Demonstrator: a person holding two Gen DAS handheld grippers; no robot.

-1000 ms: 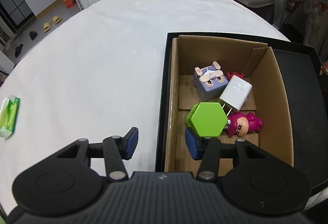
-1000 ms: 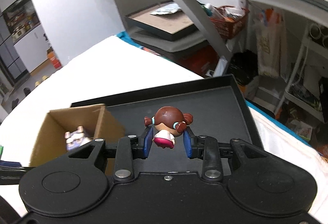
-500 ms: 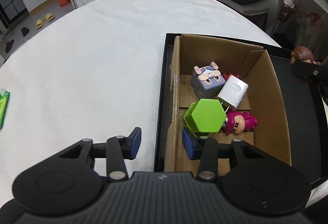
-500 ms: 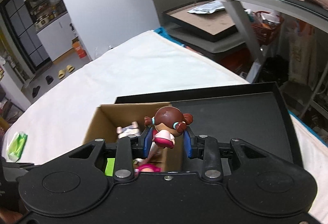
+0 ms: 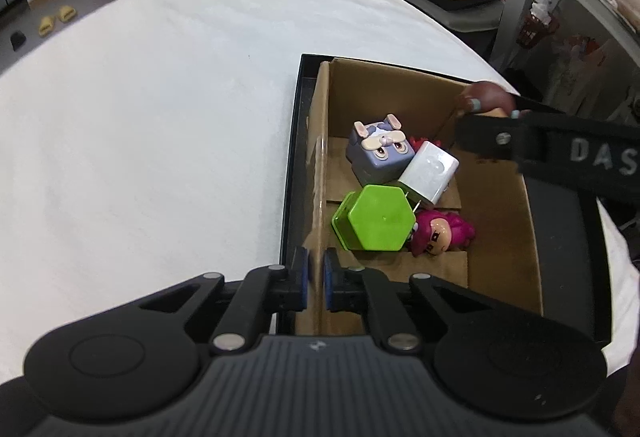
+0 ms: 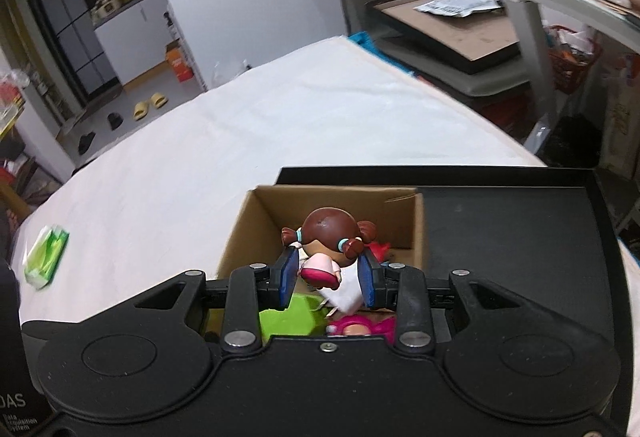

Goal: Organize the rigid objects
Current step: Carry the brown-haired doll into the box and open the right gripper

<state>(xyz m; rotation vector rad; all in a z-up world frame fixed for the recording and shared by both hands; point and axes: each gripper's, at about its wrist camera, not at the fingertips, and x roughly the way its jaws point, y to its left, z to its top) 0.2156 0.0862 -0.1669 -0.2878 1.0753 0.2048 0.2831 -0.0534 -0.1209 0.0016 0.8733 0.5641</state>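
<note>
A cardboard box [image 5: 496,205] sits in a black tray [image 5: 294,157] on the white table. In it lie a purple rabbit cube [image 5: 378,151], a white charger [image 5: 428,173], a green hexagon box [image 5: 376,223] and a pink-haired doll [image 5: 438,233]. My left gripper [image 5: 315,283] is shut on the box's near left wall. My right gripper [image 6: 328,277] holds a brown-haired doll [image 6: 326,243] above the box [image 6: 244,229]; the doll also shows in the left wrist view [image 5: 484,99].
A green packet [image 6: 46,255] lies on the table at the left. The black tray [image 6: 520,237] extends right of the box. A shelf frame and a flat framed board [image 6: 452,33] stand beyond the table's far edge.
My left gripper closed onto the box's left wall. My right gripper carried the brown-haired doll left, from over the tray to over the box.
</note>
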